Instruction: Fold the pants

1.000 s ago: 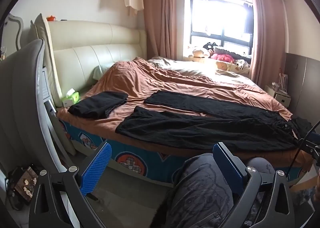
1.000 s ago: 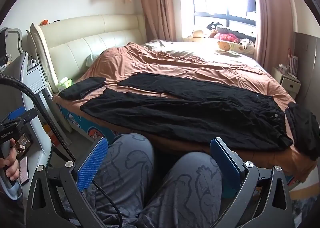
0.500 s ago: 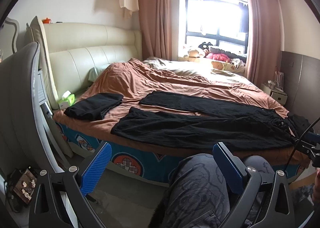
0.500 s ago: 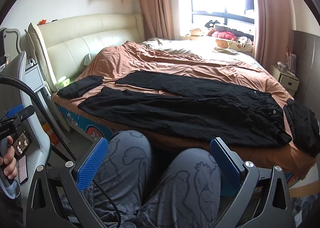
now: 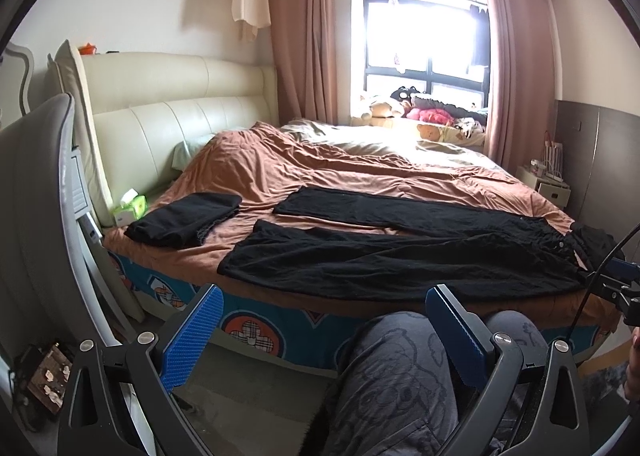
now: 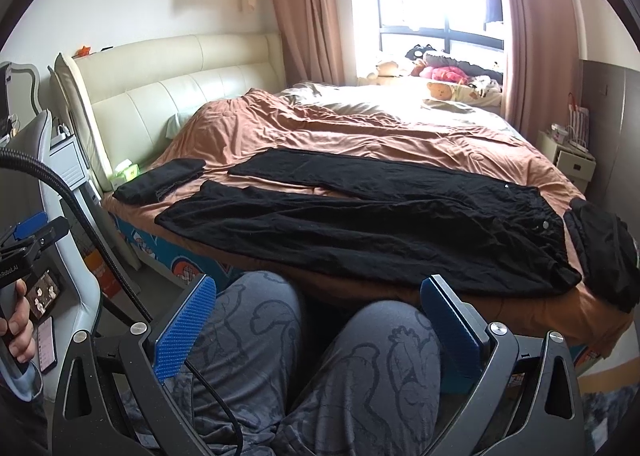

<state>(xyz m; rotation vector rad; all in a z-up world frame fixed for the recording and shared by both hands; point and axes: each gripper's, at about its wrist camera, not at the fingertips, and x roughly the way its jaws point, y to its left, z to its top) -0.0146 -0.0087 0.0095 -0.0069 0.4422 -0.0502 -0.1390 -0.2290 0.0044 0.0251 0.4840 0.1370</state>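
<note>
One wide bed (image 5: 280,172) fills the middle of both views, covered in a rust-brown quilt, with a cream padded headboard (image 5: 172,112) at the left of the frame. Black pants (image 5: 400,252) lie spread flat across the quilt's near edge, both legs pointing toward the left of the frame, the waistband with its small metal buttons toward the right; in the right wrist view they sit mid-frame (image 6: 360,220). A folded black garment (image 5: 184,220) rests on the quilt left of the leg ends, apart from them, and another dark bundle (image 6: 604,252) lies just beside the waistband at the right edge. The person's knees in grey patterned trousers (image 6: 320,356) occupy the lower centre.

The left gripper (image 5: 320,332) hangs low in its frame, blue-padded fingers spread wide with nothing between them, short of the bed. The right gripper (image 6: 316,328) is likewise wide apart and empty, over the knees. At the far left of the right wrist view a hand (image 6: 18,328) grips the other handle, whose label shows partial lettering ending "RobotAI". A green tissue pack (image 5: 130,206) sits by the headboard; its print is too small to read.
</note>
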